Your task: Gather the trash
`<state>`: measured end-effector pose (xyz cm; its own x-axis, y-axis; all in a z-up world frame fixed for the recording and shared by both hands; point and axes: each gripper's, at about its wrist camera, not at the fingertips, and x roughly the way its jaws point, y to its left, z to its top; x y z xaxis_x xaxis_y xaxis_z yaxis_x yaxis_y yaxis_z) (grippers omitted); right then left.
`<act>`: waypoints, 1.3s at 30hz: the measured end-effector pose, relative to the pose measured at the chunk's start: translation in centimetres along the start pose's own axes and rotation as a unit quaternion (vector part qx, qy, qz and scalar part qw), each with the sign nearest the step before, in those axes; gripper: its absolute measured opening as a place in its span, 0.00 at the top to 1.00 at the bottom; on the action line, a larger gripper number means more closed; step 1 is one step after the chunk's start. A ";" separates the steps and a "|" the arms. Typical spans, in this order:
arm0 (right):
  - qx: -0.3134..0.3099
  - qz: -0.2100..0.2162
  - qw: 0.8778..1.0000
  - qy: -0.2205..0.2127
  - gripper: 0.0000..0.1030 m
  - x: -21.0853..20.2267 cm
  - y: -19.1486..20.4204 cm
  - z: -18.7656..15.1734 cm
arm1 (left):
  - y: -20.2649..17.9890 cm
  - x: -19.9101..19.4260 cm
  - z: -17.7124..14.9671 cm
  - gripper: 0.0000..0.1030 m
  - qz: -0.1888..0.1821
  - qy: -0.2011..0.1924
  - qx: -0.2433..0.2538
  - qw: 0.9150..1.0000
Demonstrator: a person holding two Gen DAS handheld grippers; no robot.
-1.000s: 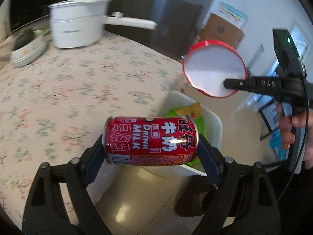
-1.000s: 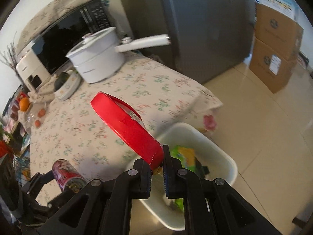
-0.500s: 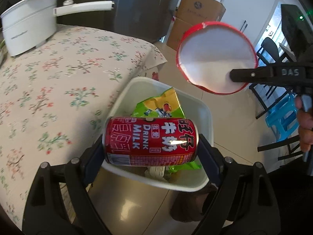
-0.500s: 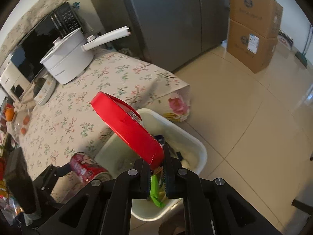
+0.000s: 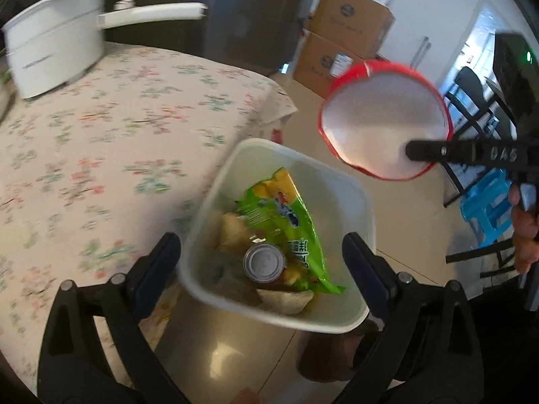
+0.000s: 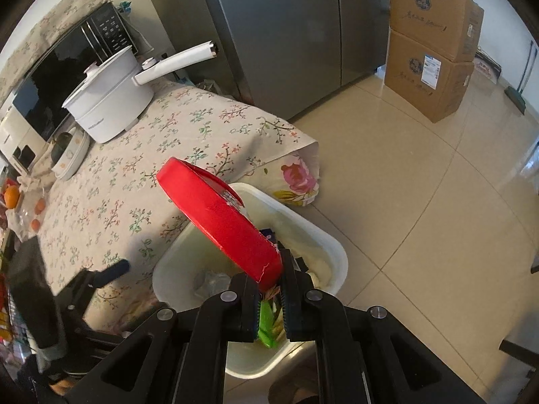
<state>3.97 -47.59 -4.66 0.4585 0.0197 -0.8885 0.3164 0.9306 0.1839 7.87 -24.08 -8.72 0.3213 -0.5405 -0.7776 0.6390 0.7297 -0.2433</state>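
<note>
**Beige floor tiles, white bin beside a floral-clothed table**

Beige tiles carry a white bin (image 5: 365,202) that stands just beside the corner of a table under a floral cloth (image 5: 101,141). Inside the bin a drink can (image 5: 264,262) lies among the rubbish, its silver end facing up, resting against a green snack bag (image 5: 286,215); crumpled paper and other scraps sit around and beneath them.

Directly above the bin, the left gripper (image 5: 261,256) hangs with its jaws wide apart and nothing between them, the blue-padded fingers framing the bin's near side.

Off to the right and higher, the right gripper (image 6: 271,289) has its jaws clamped on the rim of a red paper bowl (image 6: 219,222), which tilts over the bin's edge. In the left wrist view the bowl's white inside (image 5: 382,124) faces the camera.

Farther back on the table stands a white pot (image 6: 111,101) with a long handle, and near it a shallow dish (image 6: 72,158). Behind them are a microwave (image 6: 57,77), a grey refrigerator (image 6: 279,33), and two stacked cardboard boxes (image 6: 431,50) on the floor.
</note>
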 end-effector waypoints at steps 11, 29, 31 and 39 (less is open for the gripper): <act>-0.021 0.025 0.997 0.066 0.90 3.7 3.8 -0.9 | 4.6 -6.8 -1.4 0.05 0.107 -0.011 -0.036 0.994; -0.029 -0.007 0.999 0.029 0.38 1.9 5.9 -1.0 | 6.6 -10.8 -2.8 0.03 0.161 -0.022 -0.087 0.983; -0.043 -0.012 0.999 0.009 0.36 0.7 6.6 -1.4 | 6.6 -11.8 -3.1 0.03 0.172 -0.031 -0.093 0.980; -0.112 -0.022 0.987 -0.110 0.18 -5.7 11.6 -5.4 | 5.1 -16.6 -6.1 0.03 0.235 -0.080 -0.097 0.964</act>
<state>0.55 -34.98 0.32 0.6252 -0.0804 -0.7763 0.1602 0.9867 0.0268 1.59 -8.84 -0.62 0.6567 -0.1782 -0.7328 0.2588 0.9659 -0.0029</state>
